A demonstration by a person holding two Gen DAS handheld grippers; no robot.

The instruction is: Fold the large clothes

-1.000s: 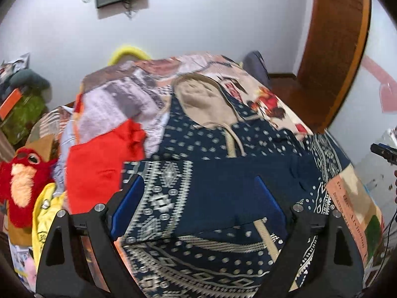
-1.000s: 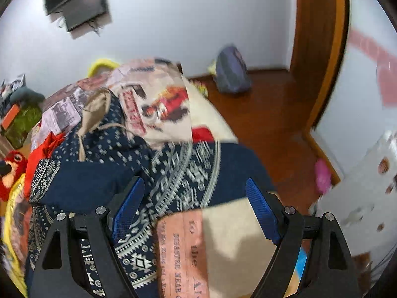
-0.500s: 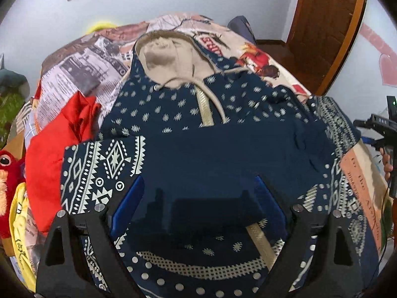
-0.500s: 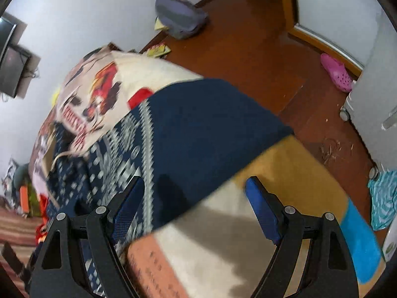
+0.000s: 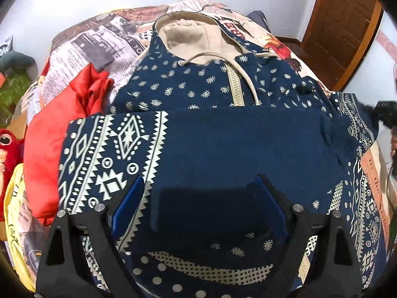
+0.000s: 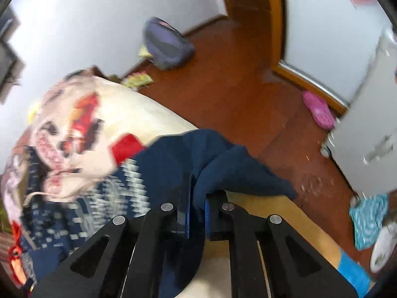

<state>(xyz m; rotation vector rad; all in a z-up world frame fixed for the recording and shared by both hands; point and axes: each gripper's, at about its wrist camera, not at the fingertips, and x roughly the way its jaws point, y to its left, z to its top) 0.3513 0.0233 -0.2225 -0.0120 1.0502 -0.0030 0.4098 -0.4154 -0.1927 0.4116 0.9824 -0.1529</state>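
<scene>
Where the jaws of the right gripper (image 6: pixel 197 213) come together, a bunched fold of plain navy cloth is pinched between the blue pads (image 6: pixel 187 219), so this gripper is clamped on the hoodie (image 5: pixel 223 114) at its edge, over the side of the bed (image 6: pixel 148 114). That view is blurred, so which part of the garment is caught cannot be told. By contrast, the left gripper (image 5: pixel 198 198) has its jaws spread wide above the garment, with nothing gripped; plain navy fabric fills the gap between the two blue pads, and whether the tips touch it cannot be told. A sleeve with a cream geometric print lies folded across the chest of the hoodie, running from left to right in the left wrist view. Beyond it the body lies flat and face up on the bed, its beige-lined hood (image 5: pixel 191 37) farthest from the camera, with the zip and drawstrings running down the middle. A red garment (image 5: pixel 64 129) lies crumpled just left of the hoodie on the printed bedcover (image 5: pixel 99 44), and a red plush toy (image 5: pixel 8 149) sits at the far left edge. On the wooden floor (image 6: pixel 235 87) past the bed lie a grey-purple backpack (image 6: pixel 166 44) by the wall and a pink shoe (image 6: pixel 318 110).
</scene>
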